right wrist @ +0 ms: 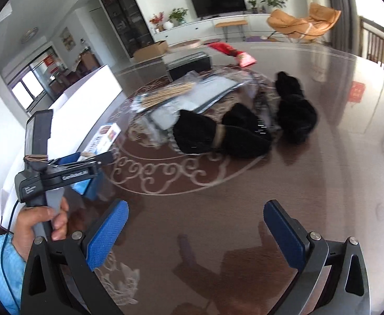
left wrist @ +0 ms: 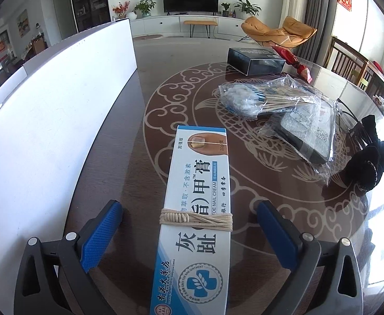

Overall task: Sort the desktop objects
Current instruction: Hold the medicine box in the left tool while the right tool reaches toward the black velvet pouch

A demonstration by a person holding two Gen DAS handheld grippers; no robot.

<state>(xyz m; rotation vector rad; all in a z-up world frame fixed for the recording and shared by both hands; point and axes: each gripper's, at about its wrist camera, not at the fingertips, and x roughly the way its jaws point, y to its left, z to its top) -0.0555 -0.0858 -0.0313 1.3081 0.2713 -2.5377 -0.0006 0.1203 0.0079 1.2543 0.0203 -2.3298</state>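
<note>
A long white and blue nail cream box (left wrist: 197,210) with string wound round its middle lies flat on the brown patterned table (left wrist: 129,136). My left gripper (left wrist: 188,206) stands wide open astride it, and both blue pads are clear of its sides. In the right wrist view the left gripper (right wrist: 87,162) sits at the left, held by a hand (right wrist: 42,223), with the box (right wrist: 105,136) under it. My right gripper (right wrist: 196,207) is open over bare table with nothing between its fingers. Black fabric bows (right wrist: 218,134) lie ahead of it, blurred.
A large white box (left wrist: 47,120) fills the table's left side. Further back lie a bag of cotton swabs (left wrist: 260,97), a clear packet with a dark flat item (left wrist: 307,134), a black box (left wrist: 255,60), a red packet (left wrist: 294,63) and a black bow (left wrist: 367,162).
</note>
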